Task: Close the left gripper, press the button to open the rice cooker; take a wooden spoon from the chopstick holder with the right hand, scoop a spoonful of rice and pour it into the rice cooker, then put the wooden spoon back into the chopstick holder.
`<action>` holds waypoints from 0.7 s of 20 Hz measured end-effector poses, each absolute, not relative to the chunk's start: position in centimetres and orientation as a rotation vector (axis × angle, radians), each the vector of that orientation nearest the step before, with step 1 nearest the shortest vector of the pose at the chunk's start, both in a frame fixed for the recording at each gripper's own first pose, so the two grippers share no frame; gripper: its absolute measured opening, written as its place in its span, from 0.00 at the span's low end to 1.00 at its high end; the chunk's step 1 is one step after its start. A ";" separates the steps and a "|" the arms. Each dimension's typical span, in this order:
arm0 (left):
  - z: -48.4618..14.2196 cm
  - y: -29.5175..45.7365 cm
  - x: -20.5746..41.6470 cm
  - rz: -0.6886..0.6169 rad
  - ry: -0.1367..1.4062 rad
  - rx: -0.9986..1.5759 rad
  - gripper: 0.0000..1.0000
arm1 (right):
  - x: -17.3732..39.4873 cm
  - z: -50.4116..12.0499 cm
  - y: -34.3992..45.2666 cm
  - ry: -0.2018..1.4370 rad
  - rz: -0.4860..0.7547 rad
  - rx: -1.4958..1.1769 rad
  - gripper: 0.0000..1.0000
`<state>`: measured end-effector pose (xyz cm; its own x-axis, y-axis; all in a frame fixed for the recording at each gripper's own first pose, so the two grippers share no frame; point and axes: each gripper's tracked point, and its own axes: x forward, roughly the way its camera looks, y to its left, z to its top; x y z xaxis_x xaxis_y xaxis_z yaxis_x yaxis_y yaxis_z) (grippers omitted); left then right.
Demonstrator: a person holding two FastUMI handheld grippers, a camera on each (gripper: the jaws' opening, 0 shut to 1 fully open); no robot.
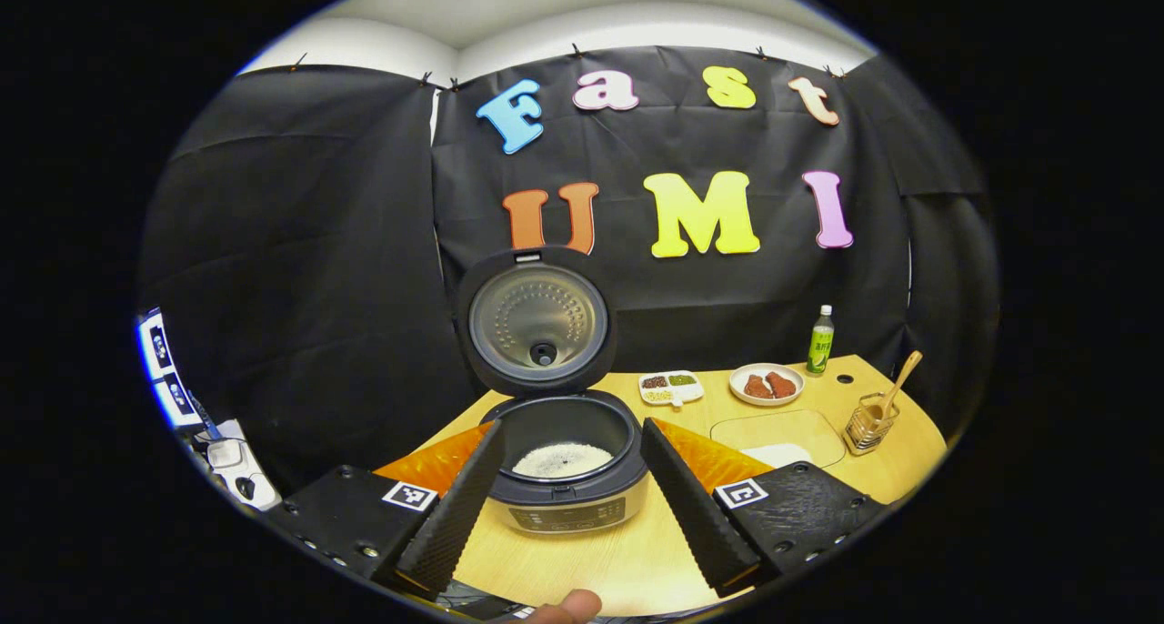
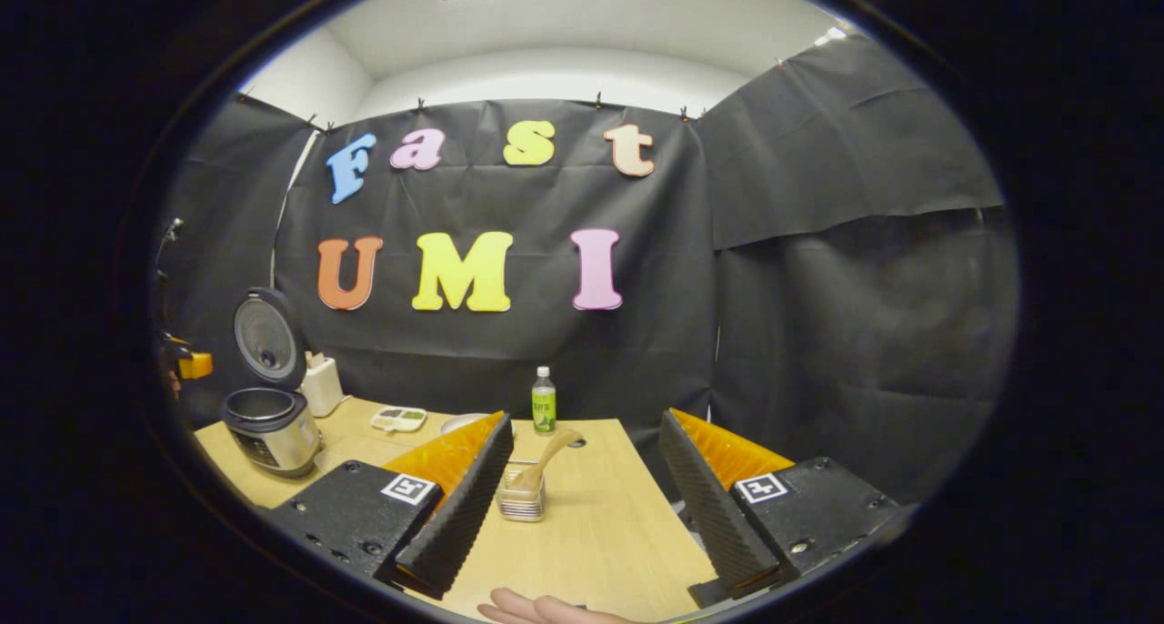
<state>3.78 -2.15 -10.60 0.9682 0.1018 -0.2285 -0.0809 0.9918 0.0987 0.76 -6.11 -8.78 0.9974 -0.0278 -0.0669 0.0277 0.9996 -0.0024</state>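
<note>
The rice cooker (image 1: 568,510) stands open straight ahead, its lid (image 1: 536,324) upright and white rice (image 1: 562,460) in the pot. My left gripper (image 1: 573,428) is open, its fingers on either side of the cooker and clear of it. The wooden spoon (image 1: 905,374) leans in the wire chopstick holder (image 1: 868,424) at the table's right end. In the right gripper view my right gripper (image 2: 587,419) is open with nothing held. The chopstick holder (image 2: 521,498) and its spoon (image 2: 548,456) sit just ahead of its left finger. The open rice cooker (image 2: 270,433) stands far left.
A plate of brown food (image 1: 767,385), a small divided dish (image 1: 671,387) and a green bottle (image 1: 821,340) line the back of the wooden table (image 1: 627,565). A pale inset board (image 1: 777,428) lies right of the cooker. A white box (image 2: 321,383) stands behind the cooker.
</note>
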 end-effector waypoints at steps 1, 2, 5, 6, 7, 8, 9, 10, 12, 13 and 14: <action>-10.1 -2.3 2.9 0.094 0.221 0.083 0.95 | 1.1 -9.0 -6.0 0.067 -0.027 -0.003 1.00; -9.7 -2.3 2.0 0.093 0.211 0.081 0.95 | 1.4 -9.2 -5.8 0.066 -0.020 -0.001 1.00; -8.5 -2.4 -0.5 0.080 0.154 0.093 0.96 | 2.9 -9.7 -4.9 0.057 0.005 0.015 1.00; -8.1 -2.4 -1.1 0.078 0.138 0.101 0.95 | 3.6 -9.9 -4.8 0.056 0.005 0.019 1.00; -7.9 -2.0 -1.9 0.084 0.128 0.099 0.95 | 4.3 -10.3 -4.8 0.058 0.001 0.027 1.00; -7.6 -1.9 -2.6 0.090 0.115 0.089 0.95 | 5.2 -10.6 -4.7 0.064 -0.005 0.039 1.00; -7.3 -2.2 -3.3 0.088 0.098 0.077 0.95 | 6.0 -11.0 -4.4 0.066 -0.007 0.051 1.00; -7.1 -2.4 -4.0 0.081 0.083 0.072 0.95 | 6.9 -11.5 -4.1 0.075 -0.006 0.061 1.00; -7.5 -2.2 -5.4 0.093 0.072 0.056 0.95 | 9.1 -12.7 -4.0 0.087 -0.021 0.064 1.00; -7.5 -2.2 -6.2 0.098 0.068 0.040 0.95 | 10.3 -13.2 -4.1 0.089 -0.033 0.061 1.00; -7.4 -2.3 -6.8 0.097 0.055 0.016 0.95 | 11.6 -13.8 -3.9 0.091 -0.036 0.060 1.00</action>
<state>-6.80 -2.32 -7.38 0.9938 0.0968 -0.0544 -0.0959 0.9952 0.0187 11.58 -3.93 -13.75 0.9952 -0.0329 -0.0919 0.0383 0.9976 0.0581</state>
